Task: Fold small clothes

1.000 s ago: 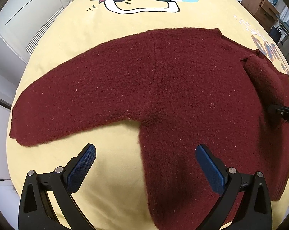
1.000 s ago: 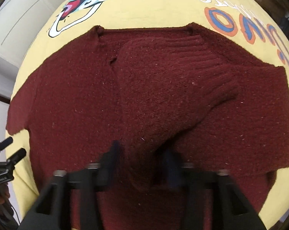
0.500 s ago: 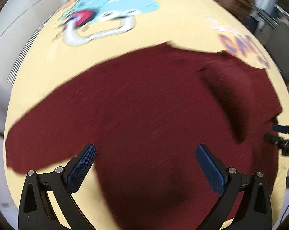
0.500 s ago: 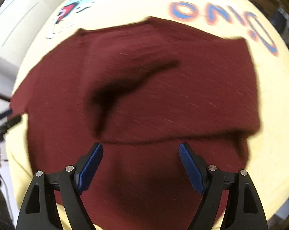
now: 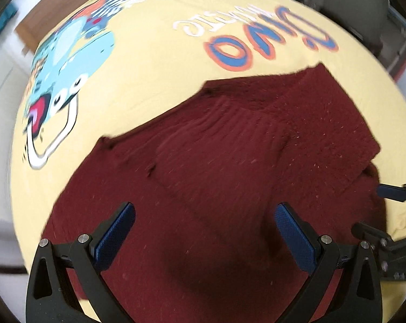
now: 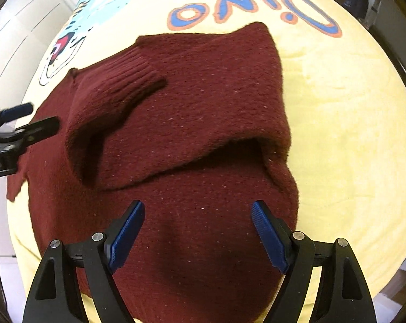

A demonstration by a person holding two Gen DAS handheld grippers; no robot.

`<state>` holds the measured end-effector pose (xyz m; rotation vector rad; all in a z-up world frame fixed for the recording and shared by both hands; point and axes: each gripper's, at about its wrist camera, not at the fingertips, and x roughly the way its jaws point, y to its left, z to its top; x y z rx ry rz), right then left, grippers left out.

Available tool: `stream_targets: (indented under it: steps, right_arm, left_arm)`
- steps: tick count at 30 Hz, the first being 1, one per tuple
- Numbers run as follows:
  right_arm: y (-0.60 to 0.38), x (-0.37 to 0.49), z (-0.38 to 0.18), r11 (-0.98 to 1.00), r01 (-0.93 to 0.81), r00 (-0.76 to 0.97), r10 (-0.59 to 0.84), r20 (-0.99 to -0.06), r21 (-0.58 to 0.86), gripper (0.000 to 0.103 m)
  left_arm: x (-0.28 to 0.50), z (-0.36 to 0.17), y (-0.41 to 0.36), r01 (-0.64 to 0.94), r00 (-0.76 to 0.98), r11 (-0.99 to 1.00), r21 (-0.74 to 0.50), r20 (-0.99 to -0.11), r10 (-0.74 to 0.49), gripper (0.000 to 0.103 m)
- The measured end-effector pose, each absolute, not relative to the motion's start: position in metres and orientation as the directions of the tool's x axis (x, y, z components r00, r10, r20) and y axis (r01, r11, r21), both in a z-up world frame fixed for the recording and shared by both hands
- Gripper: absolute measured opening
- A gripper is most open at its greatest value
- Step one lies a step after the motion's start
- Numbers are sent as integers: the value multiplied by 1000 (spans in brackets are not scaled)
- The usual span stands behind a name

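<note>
A dark red knitted sweater [image 6: 192, 123] lies spread on a yellow cloth [image 6: 337, 102] printed with a cartoon dinosaur [image 5: 65, 62] and the word "Dino" [image 6: 251, 8]. The cloth covers whatever surface is under it, so the sweater's place is told by the cloth: it lies over the middle, its far edge just short of the blue and orange lettering, with bare yellow showing beyond it on the right side in the right wrist view.

The sweater is partly folded. One sleeve [image 6: 114, 91] with a ribbed cuff lies across the body, its cuff end pointing toward the middle of the garment. The right side panel is turned over onto the body, and its lower edge lifts a little, leaving a dark gap beneath the fold.

The left gripper [image 5: 203, 231] hangs above the sweater, its blue pads [image 5: 114, 231] spread wide with nothing between them but the fabric lying below; whether the pads touch the knit cannot be told. The right gripper [image 6: 197, 231] is likewise released, its blue pads [image 6: 267, 234] standing well apart over the near part of the sweater, grasping nothing. Each gripper shows at the edge of the other's view, the left one near the sweater's left edge.
</note>
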<state>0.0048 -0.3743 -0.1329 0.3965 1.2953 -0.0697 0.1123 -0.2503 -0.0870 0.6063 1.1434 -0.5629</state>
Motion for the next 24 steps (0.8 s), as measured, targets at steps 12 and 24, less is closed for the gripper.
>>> stream_targets:
  steps: [12, 24]
  right_arm:
    - [-391, -4, -155, 907, 330, 262, 179, -948, 263, 83]
    - [-400, -11, -151, 898, 349, 291, 169, -942, 269, 83]
  left_arm:
    - [124, -157, -287, 708, 228, 683, 182, -973, 22, 45]
    - [158, -107, -177, 582, 223, 813, -20, -957, -183, 14]
